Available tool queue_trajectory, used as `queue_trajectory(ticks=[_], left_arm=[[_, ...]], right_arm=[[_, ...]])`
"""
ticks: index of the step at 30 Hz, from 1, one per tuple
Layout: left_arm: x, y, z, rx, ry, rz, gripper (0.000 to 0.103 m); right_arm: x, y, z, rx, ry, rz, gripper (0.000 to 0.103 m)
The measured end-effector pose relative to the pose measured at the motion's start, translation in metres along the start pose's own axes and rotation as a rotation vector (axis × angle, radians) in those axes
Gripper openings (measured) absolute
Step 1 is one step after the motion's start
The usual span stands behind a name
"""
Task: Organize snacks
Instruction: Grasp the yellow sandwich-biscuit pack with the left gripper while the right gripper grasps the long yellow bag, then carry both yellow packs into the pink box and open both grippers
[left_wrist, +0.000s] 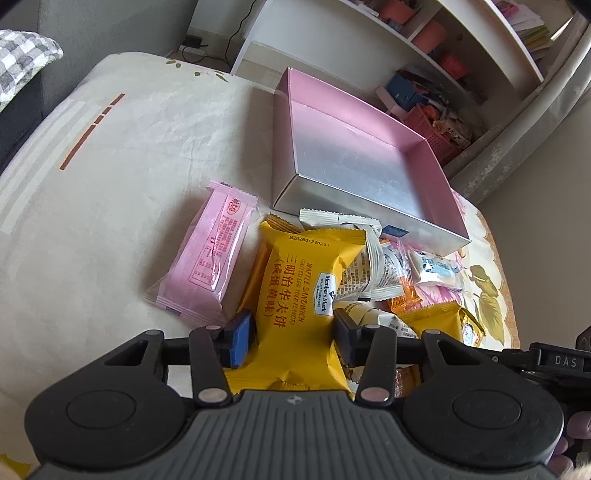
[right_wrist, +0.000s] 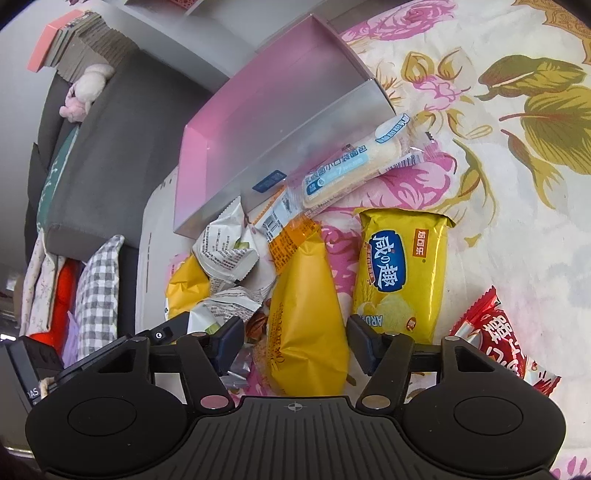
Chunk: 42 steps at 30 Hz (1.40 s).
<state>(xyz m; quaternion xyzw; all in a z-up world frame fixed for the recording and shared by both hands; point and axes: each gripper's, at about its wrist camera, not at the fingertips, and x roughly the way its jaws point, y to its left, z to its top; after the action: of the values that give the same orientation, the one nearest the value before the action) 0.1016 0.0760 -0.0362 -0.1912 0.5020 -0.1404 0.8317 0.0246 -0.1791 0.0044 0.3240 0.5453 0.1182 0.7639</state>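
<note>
Pointing steeply downward, both of my grippers are hanging over a heap of snack packets on a floral bedspread (right_wrist: 517, 229).

My left gripper (left_wrist: 291, 338) is sitting astride a yellow waffle sandwich packet (left_wrist: 299, 295). Its blue pad (left_wrist: 240, 341) and black pad (left_wrist: 345, 341) are pressing in on the packet's two sides, so the fingers are clamped on it.

My right gripper (right_wrist: 295, 341) is straddling a plain yellow packet (right_wrist: 306, 321) that is lying lengthwise between the fingers. The right finger is looking as if it is touching the packet's edge, while a sliver of gap is showing beside the left finger, so I cannot tell whether the grip is firm.

A shallow box (left_wrist: 354, 162), silver outside and pink inside, is lying just beyond the heap, touching the nearest packets.

Only the left wrist view is showing a pink wrapped snack (left_wrist: 210, 251) lying to the left of the waffle packet, an open white shelving unit (left_wrist: 424, 37) with pink baskets behind the box, and fingertips of a hand (left_wrist: 576, 432) at the lower right edge.

Only the right wrist view is showing a yellow cracker packet with a blue logo (right_wrist: 402, 273), a red packet (right_wrist: 495, 339) at the right, a long clear-wrapped bread (right_wrist: 354, 166) leaning on the box wall, crumpled white packets (right_wrist: 225, 254), a grey sofa (right_wrist: 122, 140) and a checked cushion (right_wrist: 99, 291).
</note>
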Motion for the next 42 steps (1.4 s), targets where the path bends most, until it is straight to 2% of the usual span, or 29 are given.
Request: queue_trajectory(ticks=[6, 10, 15, 18, 27, 36, 42], left_arm=[[0.000, -0.002, -0.001, 0.003, -0.015, 0.017, 0.038], [-0.003, -0.004, -0.001, 0.009, -0.030, 0.036, 0.036], [-0.006, -0.004, -0.001, 0.004, -0.040, 0.049, 0.035], [-0.010, -0.004, -0.001, 0.000, -0.047, 0.048, 0.035], [-0.026, -0.009, 0.003, -0.006, -0.091, 0.030, 0.035], [-0.036, -0.020, 0.018, -0.039, -0.160, 0.008, 0.034], [-0.034, -0.036, 0.028, -0.027, -0.239, -0.007, 0.034]], right_arm=[[0.003, 0.007, -0.004, -0.062, -0.003, -0.033, 0.056], [0.005, 0.014, -0.007, -0.139, -0.018, -0.090, 0.040], [0.004, 0.020, -0.010, -0.180, -0.028, -0.112, 0.033], [0.001, 0.020, -0.009, -0.173, -0.030, -0.098, 0.030], [-0.017, 0.022, -0.003, -0.150, -0.075, -0.055, 0.030], [-0.043, 0.024, 0.023, -0.077, -0.179, 0.004, 0.030], [-0.048, 0.026, 0.047, -0.017, -0.261, 0.055, 0.030]])
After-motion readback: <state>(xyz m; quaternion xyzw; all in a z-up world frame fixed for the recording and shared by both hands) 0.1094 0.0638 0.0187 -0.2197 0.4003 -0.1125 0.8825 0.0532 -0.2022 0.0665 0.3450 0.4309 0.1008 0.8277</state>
